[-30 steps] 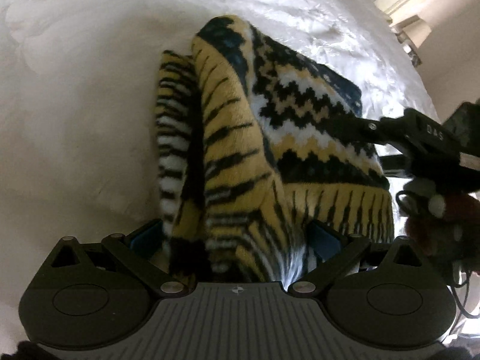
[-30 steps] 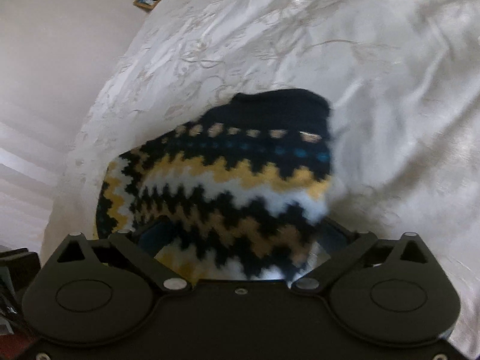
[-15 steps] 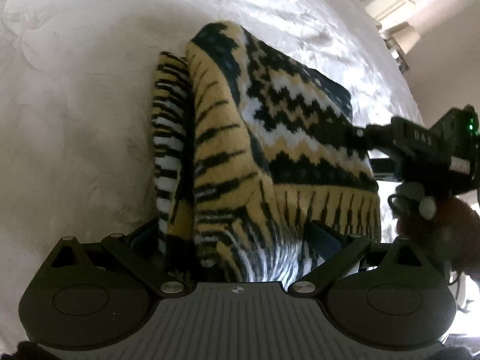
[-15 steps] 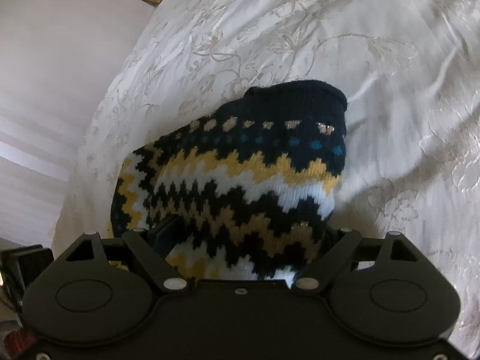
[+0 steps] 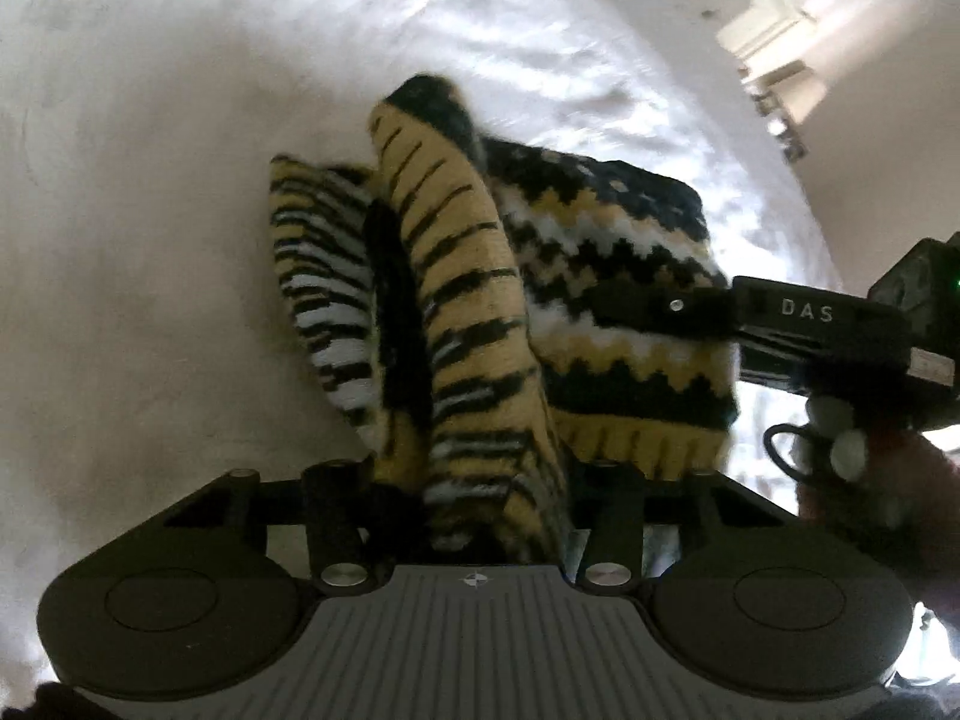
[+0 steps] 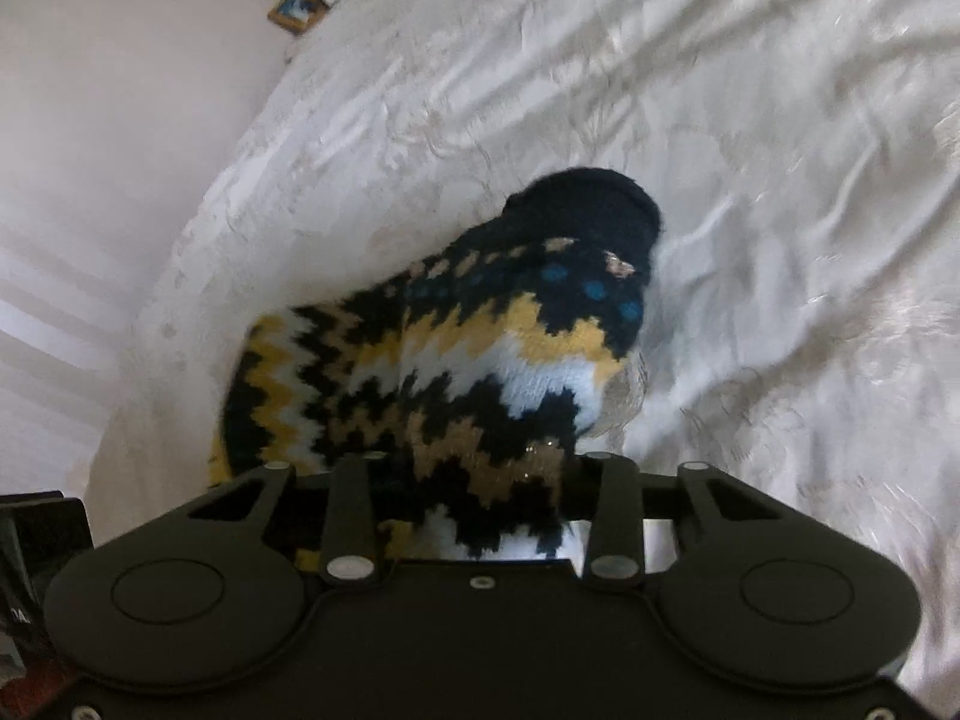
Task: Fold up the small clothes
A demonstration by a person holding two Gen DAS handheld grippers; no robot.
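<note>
A small knitted sweater in black, yellow and white zigzag bands hangs bunched over a white bedspread. My left gripper is shut on its striped inner edge. The sweater also shows in the right wrist view, its dark navy collar farthest from me. My right gripper is shut on the sweater's lower part. The right gripper's black finger also shows in the left wrist view, pressed against the sweater's right side. The fingertips of both grippers are hidden by the knit.
The embroidered white bedspread fills both views. The bed's edge runs down the left of the right wrist view, with floor and a small framed picture beyond. A pale wall and ornate furniture are at the left wrist view's upper right.
Both grippers' jaws have closed in on the sweater. The sweater has been lifted and bunched narrower, and the bedspread has dropped farther away in both views.
</note>
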